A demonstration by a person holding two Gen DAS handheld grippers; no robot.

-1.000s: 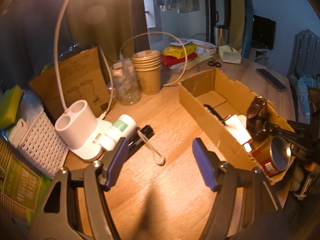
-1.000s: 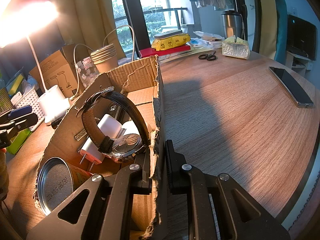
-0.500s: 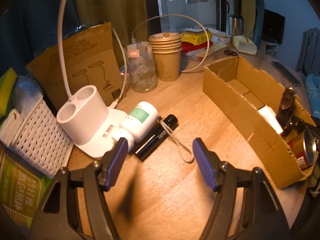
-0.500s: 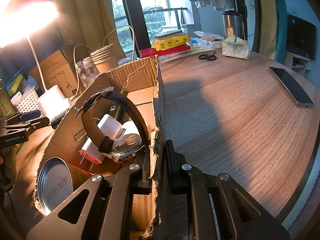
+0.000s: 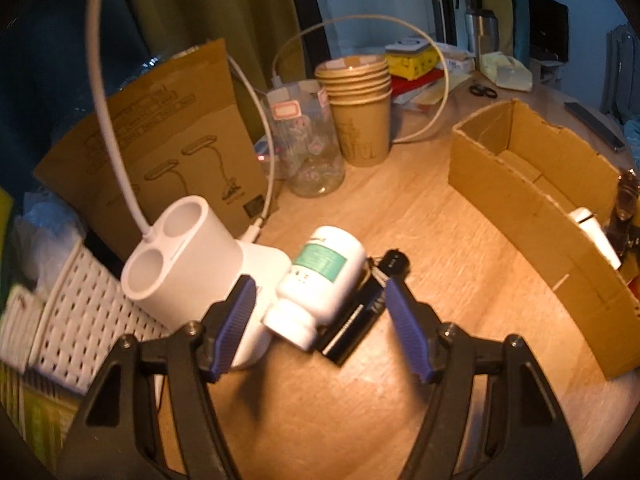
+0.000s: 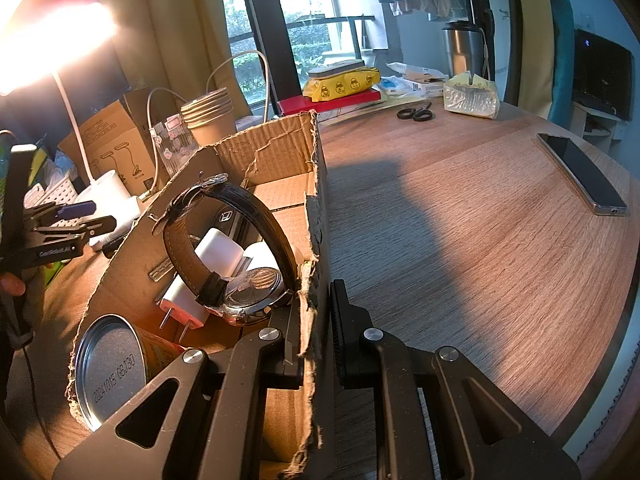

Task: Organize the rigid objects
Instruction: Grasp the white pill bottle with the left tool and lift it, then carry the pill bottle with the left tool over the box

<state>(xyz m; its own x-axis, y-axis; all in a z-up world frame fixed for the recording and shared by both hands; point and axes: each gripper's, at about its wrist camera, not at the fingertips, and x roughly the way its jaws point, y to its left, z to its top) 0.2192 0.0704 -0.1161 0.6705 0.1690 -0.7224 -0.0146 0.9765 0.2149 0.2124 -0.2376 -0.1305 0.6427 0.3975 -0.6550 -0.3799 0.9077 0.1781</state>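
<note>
The cardboard box stays pinned by its wall in the narrow jaws of the right gripper. The left gripper, jaws wide, has closed in; the white bottle now lies between its tips, likely next for boxing.

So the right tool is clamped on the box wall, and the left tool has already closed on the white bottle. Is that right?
Not quite. The left tool is open around the white bottle, not closed on it, as the left wrist view shows. The right tool is indeed clamped on the box wall.
</note>
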